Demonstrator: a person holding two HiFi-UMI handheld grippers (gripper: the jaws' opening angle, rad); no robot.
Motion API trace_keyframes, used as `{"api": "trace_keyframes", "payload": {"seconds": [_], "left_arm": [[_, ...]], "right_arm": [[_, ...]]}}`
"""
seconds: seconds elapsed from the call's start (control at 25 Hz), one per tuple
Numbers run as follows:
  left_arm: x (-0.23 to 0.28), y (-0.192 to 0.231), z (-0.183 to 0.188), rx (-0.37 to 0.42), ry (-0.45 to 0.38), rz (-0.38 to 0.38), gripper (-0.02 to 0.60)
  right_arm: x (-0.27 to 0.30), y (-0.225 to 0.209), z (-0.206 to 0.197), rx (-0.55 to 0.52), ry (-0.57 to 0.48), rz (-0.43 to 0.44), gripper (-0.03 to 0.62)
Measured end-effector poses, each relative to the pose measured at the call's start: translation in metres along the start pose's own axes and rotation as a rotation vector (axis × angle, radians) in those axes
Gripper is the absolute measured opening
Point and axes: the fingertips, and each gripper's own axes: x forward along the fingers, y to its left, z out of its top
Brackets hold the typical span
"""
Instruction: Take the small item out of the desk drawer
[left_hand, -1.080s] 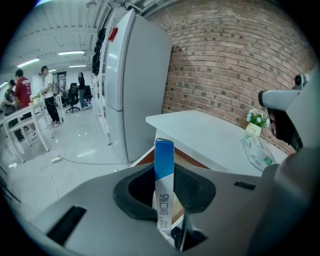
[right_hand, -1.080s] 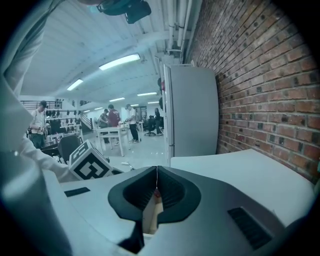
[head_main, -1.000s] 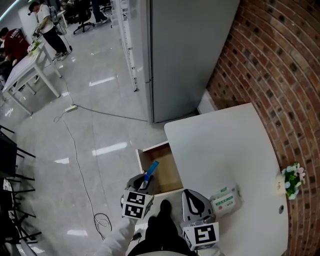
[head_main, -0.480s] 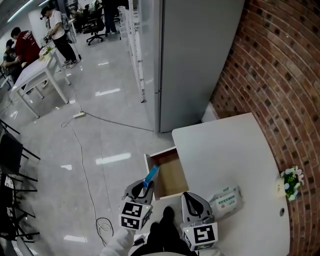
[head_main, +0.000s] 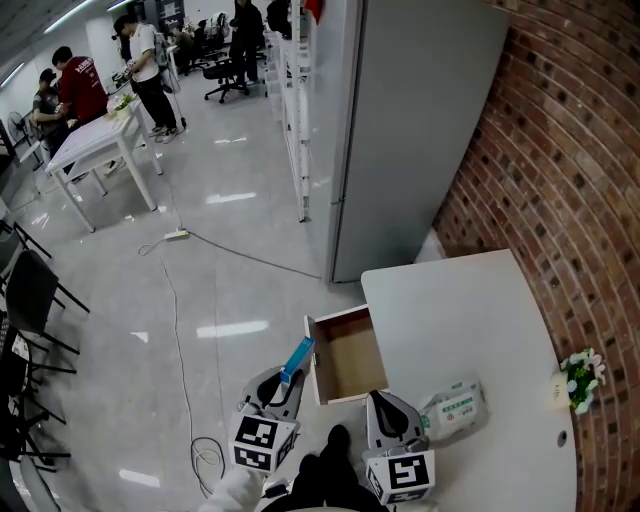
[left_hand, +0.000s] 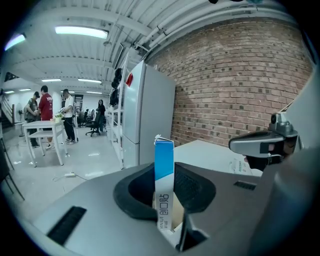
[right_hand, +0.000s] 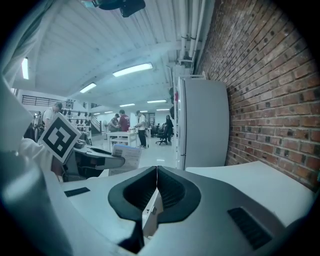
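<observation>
A small blue-and-white box (head_main: 298, 357) stands upright between the jaws of my left gripper (head_main: 291, 374), which is shut on it. It hangs just left of the open desk drawer (head_main: 352, 357), clear of the drawer's front. In the left gripper view the box (left_hand: 164, 186) fills the gap of the left gripper (left_hand: 166, 176). The drawer's wooden bottom shows bare. My right gripper (head_main: 384, 402) is at the desk's near edge beside the drawer, jaws shut and holding nothing; in its own view the right gripper (right_hand: 156, 185) shows its pads meeting.
The white desk (head_main: 470, 310) carries a tissue pack (head_main: 455, 405) near my right gripper and a small potted plant (head_main: 580, 377) by the brick wall. A grey cabinet (head_main: 420, 130) stands behind the desk. A cable (head_main: 180, 330) runs over the floor; people stand far off.
My left gripper has lifted the box up out of the drawer and carried it left of the drawer front. The right gripper has shifted slightly and stays shut.
</observation>
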Motion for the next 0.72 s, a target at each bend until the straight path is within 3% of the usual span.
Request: {"api": "trace_keyframes", "payload": {"seconds": [0.72], "left_arm": [[-0.079, 0.018, 0.013, -0.016, -0.111, 0.082, 0.083]], "right_arm": [[-0.013, 0.041, 0.016, -0.029, -0.040, 0.037, 0.026]]}}
